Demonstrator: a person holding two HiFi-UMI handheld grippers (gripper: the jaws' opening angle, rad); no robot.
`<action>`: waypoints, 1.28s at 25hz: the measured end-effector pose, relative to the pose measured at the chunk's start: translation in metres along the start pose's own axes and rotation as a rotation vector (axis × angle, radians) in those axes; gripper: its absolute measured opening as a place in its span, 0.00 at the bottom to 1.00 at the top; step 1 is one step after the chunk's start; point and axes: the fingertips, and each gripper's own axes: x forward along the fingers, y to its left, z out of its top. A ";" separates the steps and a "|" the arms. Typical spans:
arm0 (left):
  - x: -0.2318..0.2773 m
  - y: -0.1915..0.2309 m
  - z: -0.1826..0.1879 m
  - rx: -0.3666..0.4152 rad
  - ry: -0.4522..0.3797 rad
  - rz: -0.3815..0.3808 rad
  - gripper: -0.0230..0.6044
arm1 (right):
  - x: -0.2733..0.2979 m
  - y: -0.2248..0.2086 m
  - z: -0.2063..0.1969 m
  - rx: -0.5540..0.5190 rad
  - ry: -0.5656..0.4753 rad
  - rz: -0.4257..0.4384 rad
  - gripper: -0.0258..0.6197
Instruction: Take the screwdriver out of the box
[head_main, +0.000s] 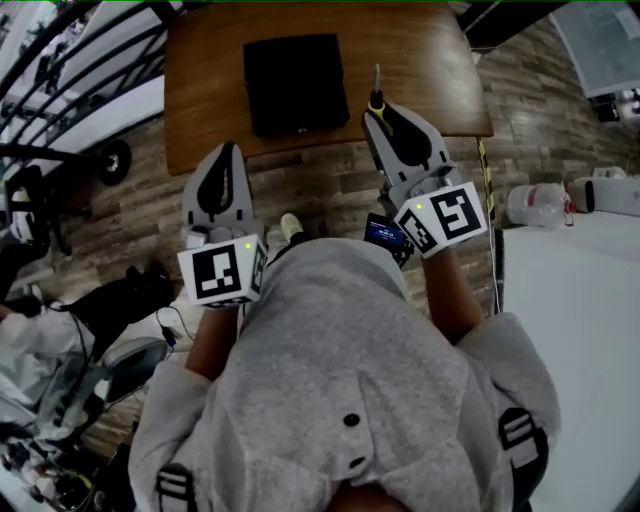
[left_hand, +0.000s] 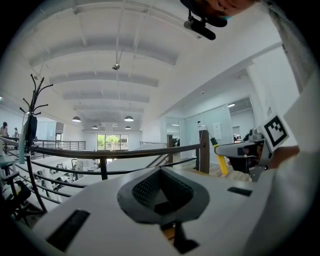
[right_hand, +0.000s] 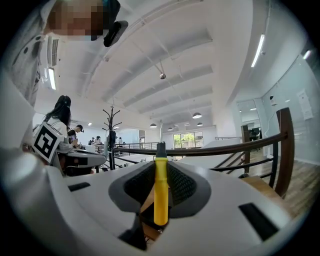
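Near the front edge of the table (head_main: 430, 60), the right gripper (head_main: 383, 112) was clamped on the yellow screwdriver (right_hand: 160, 190), w/ the handle squeezed btwn its 2 jaws & the metal tip poking out past them. The screwdriver was out of the black box (head_main: 295, 82), just off to the box's right. The left gripper (head_main: 226, 158) was over the floor (head_main: 330, 185), jaws together, nothing in them.
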 end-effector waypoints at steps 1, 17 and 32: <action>-0.001 -0.008 0.002 0.000 -0.002 -0.001 0.06 | -0.006 -0.004 0.001 0.001 0.000 0.002 0.17; -0.034 -0.113 0.011 0.039 0.004 0.004 0.06 | -0.102 -0.038 0.004 0.022 -0.038 0.018 0.17; -0.098 -0.164 0.007 0.062 0.022 0.043 0.06 | -0.162 -0.016 0.006 0.035 -0.055 0.082 0.17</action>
